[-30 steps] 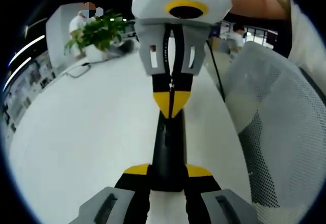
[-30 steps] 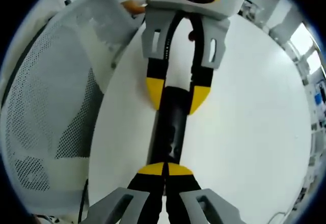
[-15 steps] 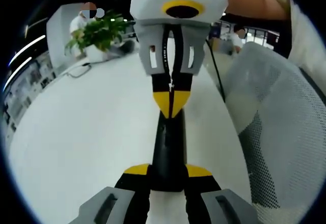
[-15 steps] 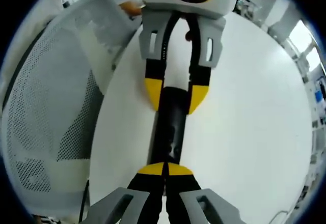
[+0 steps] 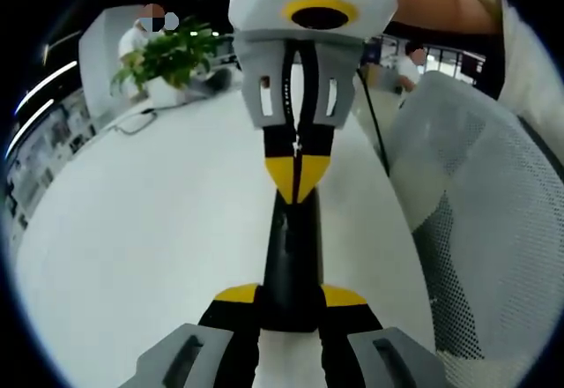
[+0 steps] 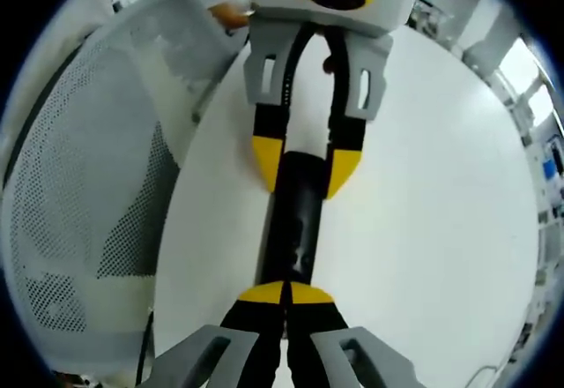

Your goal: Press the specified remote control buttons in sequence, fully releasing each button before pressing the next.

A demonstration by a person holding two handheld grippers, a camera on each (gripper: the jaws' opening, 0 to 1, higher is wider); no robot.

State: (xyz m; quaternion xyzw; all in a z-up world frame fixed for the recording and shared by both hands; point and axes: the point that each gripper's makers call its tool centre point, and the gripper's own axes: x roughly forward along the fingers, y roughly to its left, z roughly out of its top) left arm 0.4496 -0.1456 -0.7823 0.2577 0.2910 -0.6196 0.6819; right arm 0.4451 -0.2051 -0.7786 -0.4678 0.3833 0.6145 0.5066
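A black remote control point(image 5: 292, 251) lies lengthwise on the white table point(image 5: 150, 238). My left gripper point(image 5: 291, 296) is shut on the remote's near end, one yellow-tipped jaw on each side. Opposite it, my right gripper point(image 5: 297, 175) has its jaws shut together, tips resting on the remote's top face. In the right gripper view, the right gripper point(image 6: 286, 294) sits shut over one end of the remote point(image 6: 295, 220), and the left gripper point(image 6: 306, 164) clamps the far end. I cannot read the buttons.
A white mesh chair point(image 5: 476, 220) stands close at the table's edge, also visible as the chair point(image 6: 79, 203). A potted plant point(image 5: 172, 57) and a dark cable point(image 5: 132, 123) sit at the far end of the table. A person's arm point(image 5: 441, 4) holds the right gripper.
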